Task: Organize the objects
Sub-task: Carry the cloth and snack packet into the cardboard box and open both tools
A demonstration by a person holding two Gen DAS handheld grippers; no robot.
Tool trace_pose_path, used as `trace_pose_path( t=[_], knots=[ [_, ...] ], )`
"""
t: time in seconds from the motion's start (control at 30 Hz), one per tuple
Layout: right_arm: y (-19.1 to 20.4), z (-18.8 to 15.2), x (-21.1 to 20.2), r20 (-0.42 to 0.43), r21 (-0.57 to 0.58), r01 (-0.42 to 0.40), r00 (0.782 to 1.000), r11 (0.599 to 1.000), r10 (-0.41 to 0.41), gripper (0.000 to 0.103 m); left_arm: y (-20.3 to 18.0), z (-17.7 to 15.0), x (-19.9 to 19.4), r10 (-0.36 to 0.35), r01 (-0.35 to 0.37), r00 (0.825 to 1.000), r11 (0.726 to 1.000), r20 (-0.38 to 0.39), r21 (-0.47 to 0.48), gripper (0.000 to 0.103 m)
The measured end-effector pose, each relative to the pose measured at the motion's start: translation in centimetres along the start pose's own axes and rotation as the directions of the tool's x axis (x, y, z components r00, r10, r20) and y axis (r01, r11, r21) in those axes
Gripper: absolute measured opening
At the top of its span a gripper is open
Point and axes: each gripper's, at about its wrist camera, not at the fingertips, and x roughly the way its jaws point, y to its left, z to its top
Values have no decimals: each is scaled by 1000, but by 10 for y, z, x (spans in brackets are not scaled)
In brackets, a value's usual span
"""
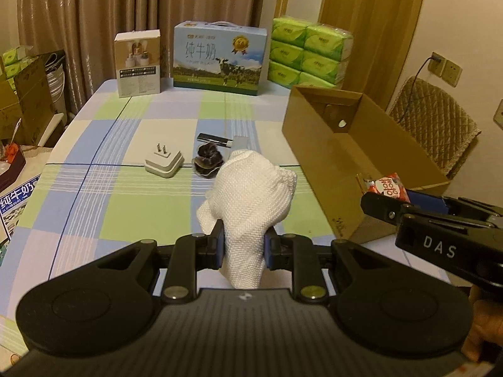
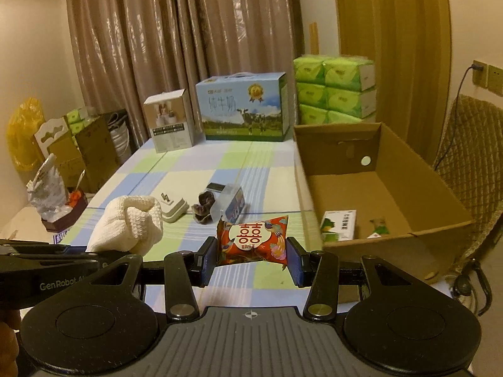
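Gripping towel (image 1: 248, 201), left tongs (image 1: 243, 246), clamped

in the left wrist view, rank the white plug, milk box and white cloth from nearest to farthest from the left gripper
1. white cloth: clamped in the left gripper itself.
2. white plug: mid-table, ahead and to the left, prongs up.
3. milk box: at the table's far edge, before the curtain.
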Motion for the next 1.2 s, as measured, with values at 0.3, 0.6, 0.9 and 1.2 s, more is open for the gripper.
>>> trace_pose_path(
  t=[0.3, 0.6, 0.9, 1.2],
  knots=[
    [-15, 5, -22, 32, 16, 28, 999, 999, -28, 43, -20, 6, -15, -26, 26, 999, 999, 29, 26, 19],
    [-42, 10, -34, 55, 52, 76, 995, 996, -79, 43, -42, 14, -17, -66, 63, 997, 997, 39, 53, 19],
    [-76, 13, -49, 72, 98, 132, 988, 986, -139, 43, -75, 24, -11, -117, 113, 992, 989, 38, 99, 19],
    [-113, 22, -56, 88, 139, 175, 978, 975, -188, 43, -110, 37, 3, -162, 156, 987, 977, 25, 145, 19]
  ],
)
